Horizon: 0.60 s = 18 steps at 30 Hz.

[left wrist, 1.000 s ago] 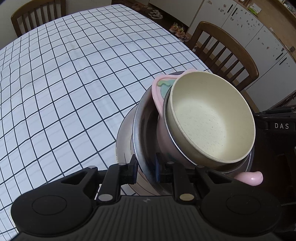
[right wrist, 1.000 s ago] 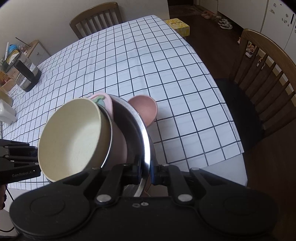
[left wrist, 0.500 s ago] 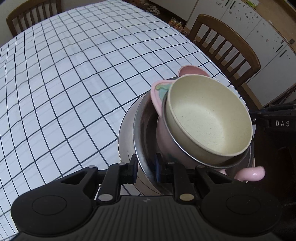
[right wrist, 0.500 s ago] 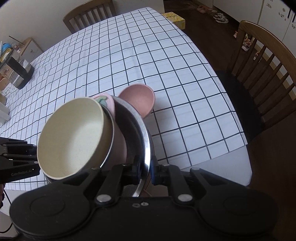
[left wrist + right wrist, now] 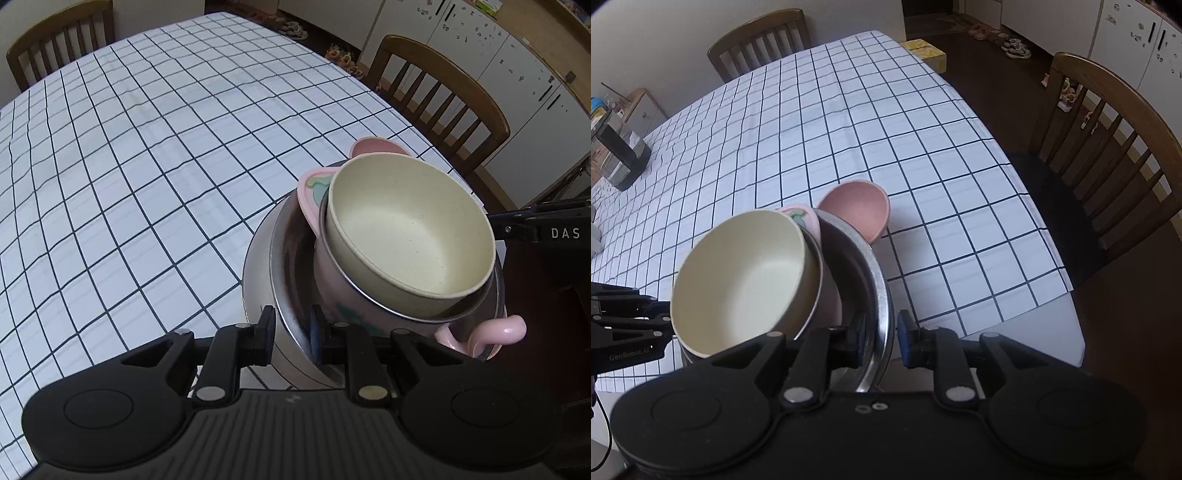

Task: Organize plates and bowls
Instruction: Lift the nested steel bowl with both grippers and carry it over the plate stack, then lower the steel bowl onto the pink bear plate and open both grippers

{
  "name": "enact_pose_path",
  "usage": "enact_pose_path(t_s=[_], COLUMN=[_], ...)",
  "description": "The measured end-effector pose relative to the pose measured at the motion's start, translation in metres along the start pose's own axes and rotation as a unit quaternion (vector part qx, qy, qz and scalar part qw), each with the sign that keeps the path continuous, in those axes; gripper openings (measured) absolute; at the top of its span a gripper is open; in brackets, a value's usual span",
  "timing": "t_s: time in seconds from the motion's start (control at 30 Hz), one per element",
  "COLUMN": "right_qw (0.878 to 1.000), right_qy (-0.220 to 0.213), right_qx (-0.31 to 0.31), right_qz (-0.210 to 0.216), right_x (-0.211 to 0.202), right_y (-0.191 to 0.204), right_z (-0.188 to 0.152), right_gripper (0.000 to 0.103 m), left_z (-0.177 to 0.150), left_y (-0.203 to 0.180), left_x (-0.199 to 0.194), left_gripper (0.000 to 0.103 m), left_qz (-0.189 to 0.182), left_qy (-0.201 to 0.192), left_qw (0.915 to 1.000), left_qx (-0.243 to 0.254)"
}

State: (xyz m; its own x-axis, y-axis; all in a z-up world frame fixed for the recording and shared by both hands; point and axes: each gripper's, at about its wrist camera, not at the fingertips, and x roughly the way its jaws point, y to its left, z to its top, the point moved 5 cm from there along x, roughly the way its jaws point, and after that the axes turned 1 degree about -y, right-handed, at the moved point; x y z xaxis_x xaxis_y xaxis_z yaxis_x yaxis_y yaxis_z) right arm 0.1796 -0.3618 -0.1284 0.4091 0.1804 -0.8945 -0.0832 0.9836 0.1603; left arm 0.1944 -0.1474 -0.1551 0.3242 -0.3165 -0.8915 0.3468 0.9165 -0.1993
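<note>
Nearest the left wrist camera, the left gripper point(image 5: 291, 334) pinches the near rim of the steel bowl point(image 5: 291, 258), one pad outside the wall and one inside, both pressing on the metal. From the right wrist view, the right gripper point(image 5: 879, 341) straddles the opposite rim of the same bowl; its jaws have just been opening, and a gap shows between the outer blue pad and the steel, so the rim sits between the fingers without being clamped. The steel bowl stands at the near edge of the table point(image 5: 147, 166), on the white cloth with dark grid lines. Nested in it, tilted, is a pink cup point(image 5: 332, 288) with a curled handle, and inside that a cream bowl point(image 5: 410, 229), empty. Just behind the stack lies a second pink bowl point(image 5: 855, 208), leaning on its side on the cloth. Farther off, wooden chairs point(image 5: 1108, 122) stand round the table.
</note>
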Motion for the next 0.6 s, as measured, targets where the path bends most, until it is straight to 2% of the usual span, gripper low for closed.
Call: enact_pose_path(t_s=[0.23,0.6], right_qw=[0.999,0.993], right_qy=[-0.035,-0.113], right_qx=[0.004,-0.001], right_qz=[0.005,0.017], right_x=[-0.026,-0.074], right_y=[0.012,0.045], right_z=[-0.008,-0.033], right_gripper=[0.027,0.038], left_z=[-0.007,-0.028], left_y=[0.0,-0.007], left_x=[-0.028,-0.081], left_gripper=[0.018,0.018], left_qz=[0.002,-0.002], left_qy=[-0.036,-0.099], left_qw=[0.9992,0.9947], left_qx=[0.017,0.028])
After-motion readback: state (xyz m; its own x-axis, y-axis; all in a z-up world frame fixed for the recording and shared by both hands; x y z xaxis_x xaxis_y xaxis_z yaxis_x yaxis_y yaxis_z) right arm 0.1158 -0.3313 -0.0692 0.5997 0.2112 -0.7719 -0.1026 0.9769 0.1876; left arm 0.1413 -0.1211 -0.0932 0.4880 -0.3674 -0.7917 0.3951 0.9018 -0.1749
